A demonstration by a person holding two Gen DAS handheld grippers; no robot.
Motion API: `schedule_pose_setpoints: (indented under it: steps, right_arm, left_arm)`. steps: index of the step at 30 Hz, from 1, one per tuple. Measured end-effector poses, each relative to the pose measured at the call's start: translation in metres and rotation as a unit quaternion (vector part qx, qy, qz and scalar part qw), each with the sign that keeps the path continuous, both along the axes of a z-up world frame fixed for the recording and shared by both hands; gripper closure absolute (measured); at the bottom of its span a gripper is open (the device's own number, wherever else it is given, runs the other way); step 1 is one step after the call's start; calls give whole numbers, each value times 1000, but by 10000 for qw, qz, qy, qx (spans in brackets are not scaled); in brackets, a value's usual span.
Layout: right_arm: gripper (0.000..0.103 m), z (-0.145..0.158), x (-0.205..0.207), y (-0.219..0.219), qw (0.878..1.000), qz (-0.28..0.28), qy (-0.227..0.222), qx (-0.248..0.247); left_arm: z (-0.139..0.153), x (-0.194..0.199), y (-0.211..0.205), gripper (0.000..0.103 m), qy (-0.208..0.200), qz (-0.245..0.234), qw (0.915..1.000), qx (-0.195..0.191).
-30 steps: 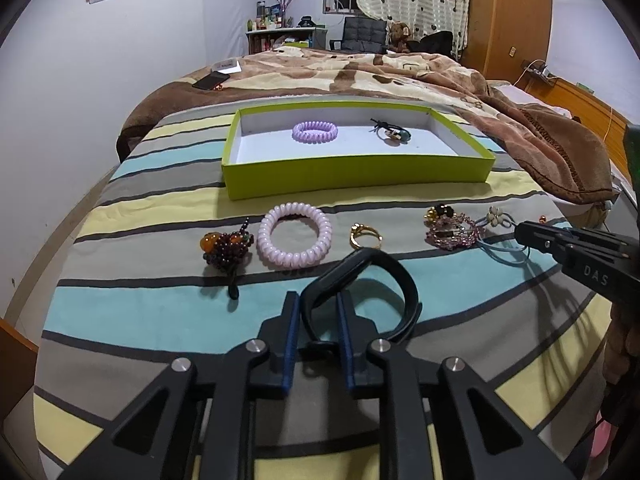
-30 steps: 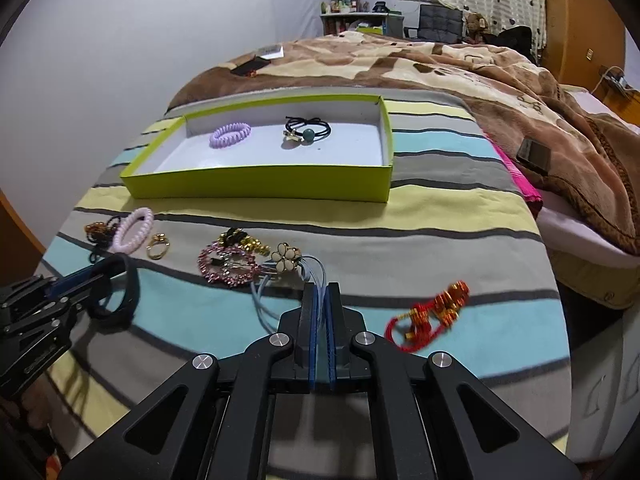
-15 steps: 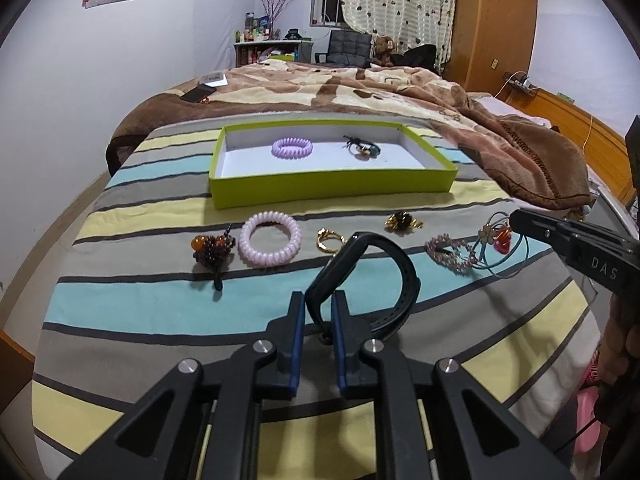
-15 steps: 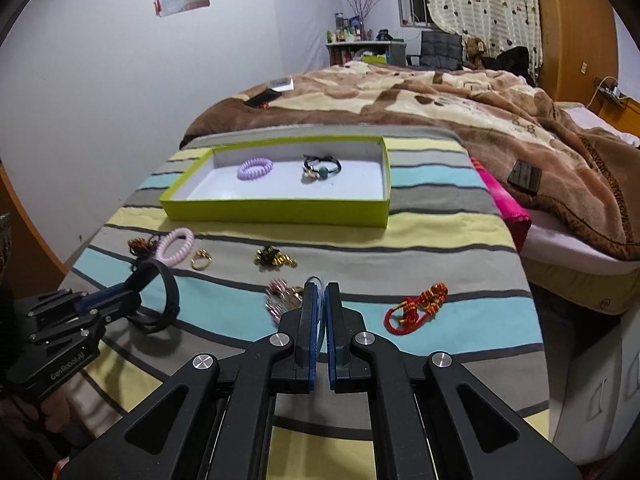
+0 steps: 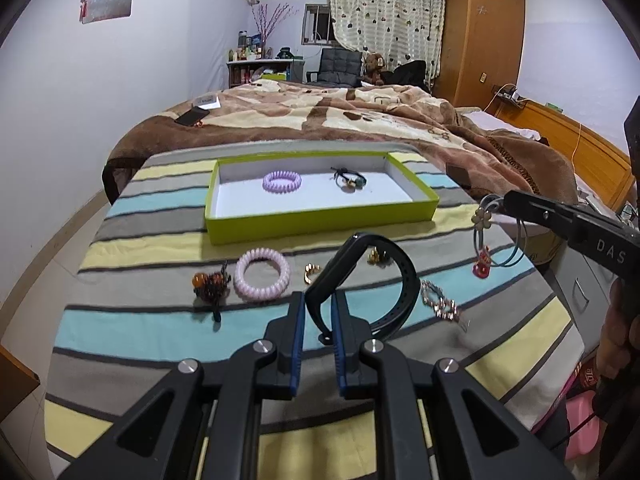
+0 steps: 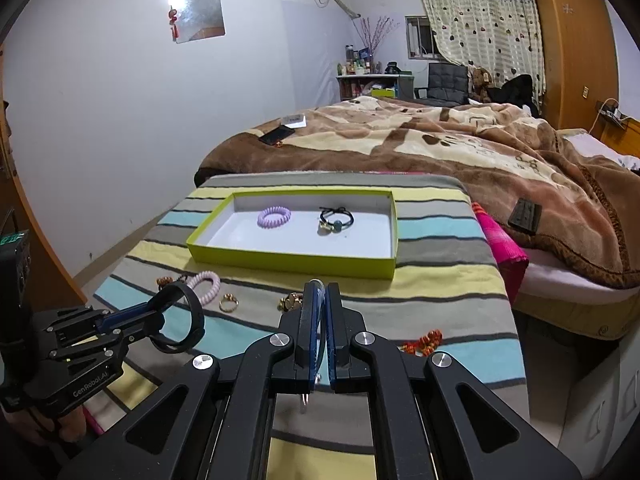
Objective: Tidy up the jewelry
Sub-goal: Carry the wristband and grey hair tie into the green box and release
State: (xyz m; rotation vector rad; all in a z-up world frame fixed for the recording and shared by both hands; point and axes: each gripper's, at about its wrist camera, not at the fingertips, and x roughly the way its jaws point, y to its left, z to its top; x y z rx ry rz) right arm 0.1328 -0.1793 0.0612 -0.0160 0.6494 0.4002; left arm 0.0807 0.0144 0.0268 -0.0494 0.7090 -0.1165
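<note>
My left gripper [image 5: 318, 300] is shut on a black wristband [image 5: 396, 276] and holds it above the striped blanket [image 5: 160, 320]; it also shows in the right wrist view [image 6: 160, 308]. My right gripper [image 6: 318, 292] is shut on a blue hair tie with a flower charm [image 5: 486, 220], lifted clear of the bed. The lime-green tray [image 5: 320, 220] lies ahead and holds a purple coil tie [image 5: 282, 181] and a black hair tie [image 5: 348, 178]. A pink coil bracelet [image 5: 262, 274], a bead cluster [image 5: 210, 282], a gold ring [image 5: 310, 272] and a sparkly chain [image 5: 438, 300] lie on the blanket.
A red beaded piece [image 6: 422, 342] lies on the blanket at the right. A gold charm [image 6: 290, 300] sits just before the tray. A brown blanket [image 6: 440, 140] covers the bed behind, with a phone [image 6: 276, 134] on it. The bed edge drops off at the right.
Both grippers rose and pulled back from the bed. The right gripper lifted the blue hair tie off the blanket, leaving the sparkly chain behind. The left still holds the wristband.
</note>
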Motion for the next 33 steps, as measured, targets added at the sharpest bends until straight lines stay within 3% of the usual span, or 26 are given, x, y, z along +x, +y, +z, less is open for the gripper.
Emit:
schedule_pose_setpoints:
  steps: [13,23,33]
  right_arm:
    - [100,7,41,13,9997,152,-86,197]
    - [100,3,83,16,9999,73,-38,102]
    - [100,-8,136,16,9999,-23,129,83]
  left_arm:
    - [26,44,13,89,-374,168,9991,110]
    - [27,92,29,89,-320,274,9990,146]
    - [8,139,42,89,-104,382,9989,241]
